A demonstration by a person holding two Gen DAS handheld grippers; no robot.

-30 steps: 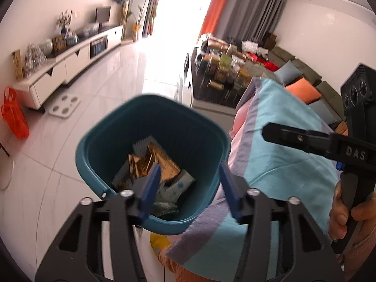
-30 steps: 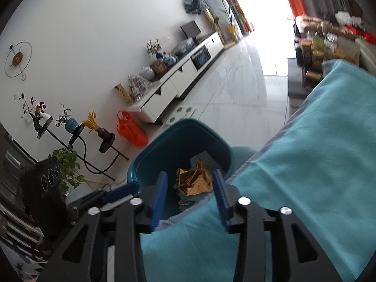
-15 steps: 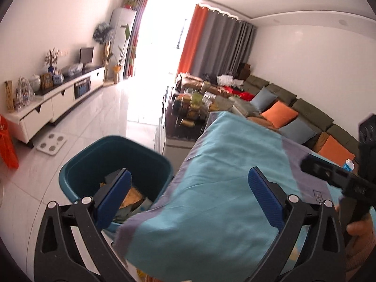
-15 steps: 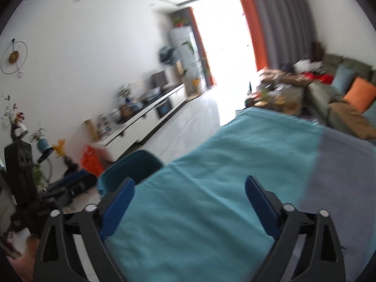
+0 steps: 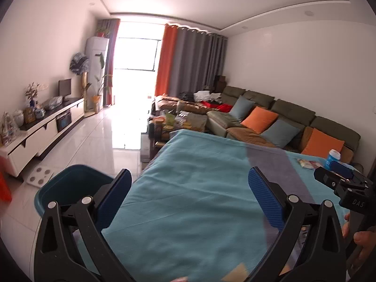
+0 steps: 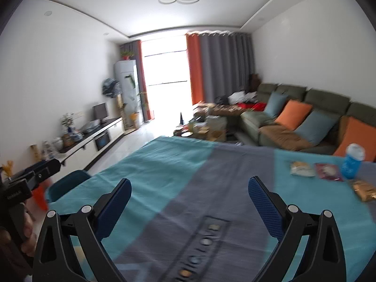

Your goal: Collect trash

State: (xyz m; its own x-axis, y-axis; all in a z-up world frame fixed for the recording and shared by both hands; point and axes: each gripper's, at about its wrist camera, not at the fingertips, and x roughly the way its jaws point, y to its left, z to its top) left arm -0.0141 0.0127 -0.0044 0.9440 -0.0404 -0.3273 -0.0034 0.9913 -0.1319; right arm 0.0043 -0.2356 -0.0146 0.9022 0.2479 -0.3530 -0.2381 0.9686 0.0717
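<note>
A teal trash bin [image 5: 68, 183] stands on the floor at the table's left edge; it also shows in the right wrist view [image 6: 68, 184]. My left gripper [image 5: 188, 198] is open and empty above the teal and grey tablecloth [image 5: 192, 188]. My right gripper [image 6: 189, 203] is open and empty over the cloth's grey stripe [image 6: 211, 188]. Snack wrappers lie at the table's far right: a pale one [image 6: 302, 168], a dark red one [image 6: 327, 171], a gold one [image 6: 364, 189]. A blue cup [image 6: 352, 162] stands beside them. A wrapper [image 5: 309, 163] shows in the left wrist view too.
A green sofa [image 6: 305, 122] with orange and blue cushions runs along the right wall. A cluttered coffee table [image 5: 174, 122] stands beyond the table. A white TV cabinet [image 5: 42, 129] lines the left wall. An orange bag [image 6: 40, 197] sits on the floor by the bin.
Both grippers have opened wide and swung up and right, away from the bin's inside to face along the table. The trash in the bin has dropped out of sight.
</note>
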